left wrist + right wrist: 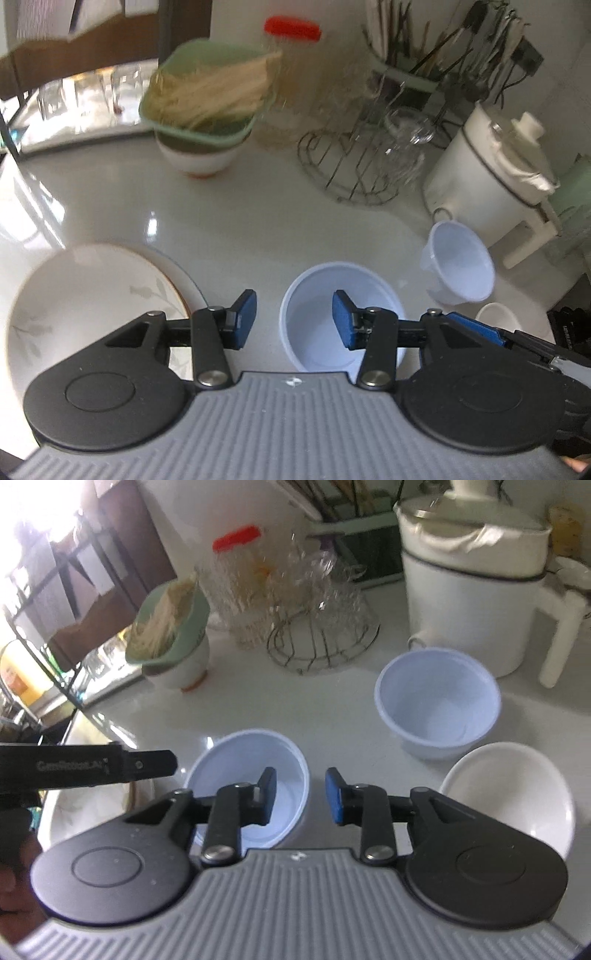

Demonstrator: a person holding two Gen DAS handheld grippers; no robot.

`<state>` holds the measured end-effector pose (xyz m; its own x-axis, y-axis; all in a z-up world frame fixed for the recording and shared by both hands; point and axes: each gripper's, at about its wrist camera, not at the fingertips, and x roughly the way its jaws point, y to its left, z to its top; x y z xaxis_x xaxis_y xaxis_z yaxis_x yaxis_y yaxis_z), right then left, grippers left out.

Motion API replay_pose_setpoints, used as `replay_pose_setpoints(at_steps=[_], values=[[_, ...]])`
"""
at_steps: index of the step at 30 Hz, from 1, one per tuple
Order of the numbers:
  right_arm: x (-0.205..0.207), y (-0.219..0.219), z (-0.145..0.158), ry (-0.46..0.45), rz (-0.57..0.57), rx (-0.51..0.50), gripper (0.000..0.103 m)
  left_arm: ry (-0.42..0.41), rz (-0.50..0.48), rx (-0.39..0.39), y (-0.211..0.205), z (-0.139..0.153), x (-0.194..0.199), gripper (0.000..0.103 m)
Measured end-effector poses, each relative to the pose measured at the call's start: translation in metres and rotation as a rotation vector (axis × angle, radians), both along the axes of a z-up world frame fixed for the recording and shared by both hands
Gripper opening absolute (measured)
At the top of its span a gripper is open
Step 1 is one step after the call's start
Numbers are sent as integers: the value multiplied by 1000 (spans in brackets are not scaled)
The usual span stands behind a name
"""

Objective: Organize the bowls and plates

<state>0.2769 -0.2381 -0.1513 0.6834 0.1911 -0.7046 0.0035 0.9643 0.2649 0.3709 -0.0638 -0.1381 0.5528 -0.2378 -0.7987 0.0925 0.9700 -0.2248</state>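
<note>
A pale blue bowl [338, 317] stands upright on the white counter [229, 218], right below both grippers. The left gripper [294, 319] hangs above it with jaws parted and nothing pinched — its right pad sits over the bowl's hollow, its left pad over bare counter. The right gripper [301, 795] is likewise released and empty, its left pad above the same bowl's inside, its right pad clear of the rim.

Just left of this bowl lies a white plate [85, 295] with a faint leaf pattern. To the right, a 2nd pale blue bowl [437, 701] stands apart, and a white bowl [513, 794] sits near it.

Farther back: a wire rack [351, 162] holding glassware, a white kettle [469, 602], and a green tray [207, 92] of pale sticks atop a white cup.
</note>
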Motion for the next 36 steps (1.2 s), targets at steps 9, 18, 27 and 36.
replay_pose_setpoints(at_steps=[9,18,27,36], values=[[-36,-14,49,-109,-30,16,32,-76,-26,-17,-5,59,-30,51],[-73,-26,79,-177,-15,41,32,-152,-35,0,-18,90,-83,51],[-104,-40,77,-187,-25,25,33,-177,-50,-8,-35,99,-124,51],[-137,-58,79,-203,-58,17,33,-157,-79,-29,-46,97,-147,51]])
